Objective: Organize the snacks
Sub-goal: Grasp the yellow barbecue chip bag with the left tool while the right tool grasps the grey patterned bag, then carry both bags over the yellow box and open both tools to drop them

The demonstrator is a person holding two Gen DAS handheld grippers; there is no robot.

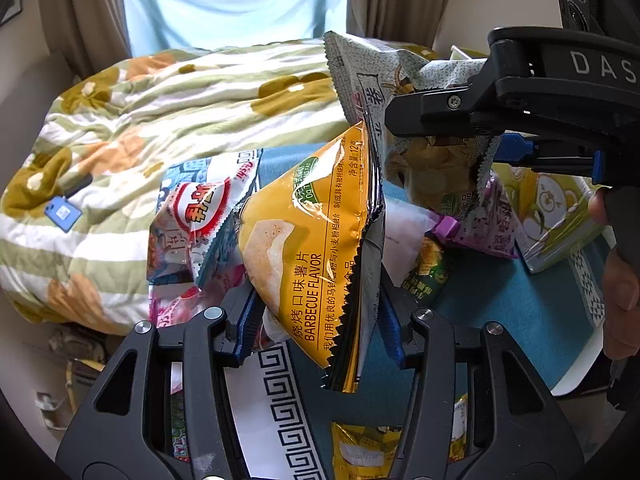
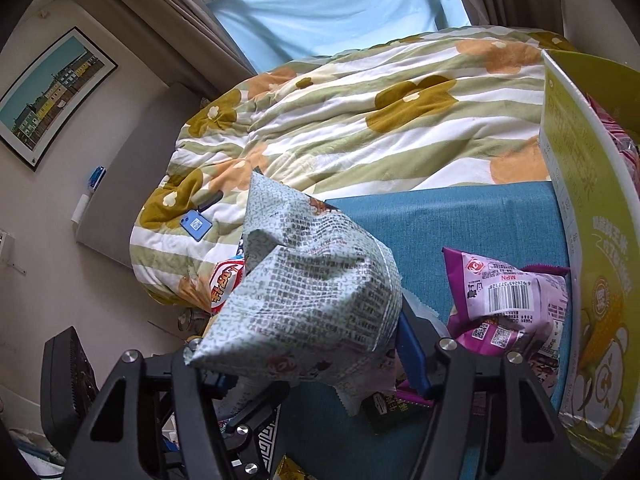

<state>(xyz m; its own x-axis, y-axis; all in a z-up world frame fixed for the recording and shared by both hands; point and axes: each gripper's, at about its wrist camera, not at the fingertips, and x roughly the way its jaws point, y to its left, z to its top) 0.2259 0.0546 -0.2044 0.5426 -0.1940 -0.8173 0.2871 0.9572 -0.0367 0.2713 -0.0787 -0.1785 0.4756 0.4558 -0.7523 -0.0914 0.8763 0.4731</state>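
Left gripper [image 1: 320, 332] clamped on barbecue chip bag [image 1: 308, 248] — right gripper [image 2: 316, 348] gripping grey-green chip bag [image 2: 316, 292], both above blue tablecloth [image 2: 460, 220].

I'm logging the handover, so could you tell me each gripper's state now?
Left gripper: closed on the yellow barbecue chip bag.
Right gripper: closed on the grey-green snack bag.

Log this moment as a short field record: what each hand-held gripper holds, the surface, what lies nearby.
left hand-held gripper: shut on the yellow barbecue chip bag, lifted off the surface
right hand-held gripper: closed around the grey-green printed snack bag, also lifted
surface: blue cloth with a patterned border
nearby snacks: purple packet on the cloth; red-and-white packet to the left
container: yellow-green box at the right edge
background: floral quilt on a bed, blue card lying on it
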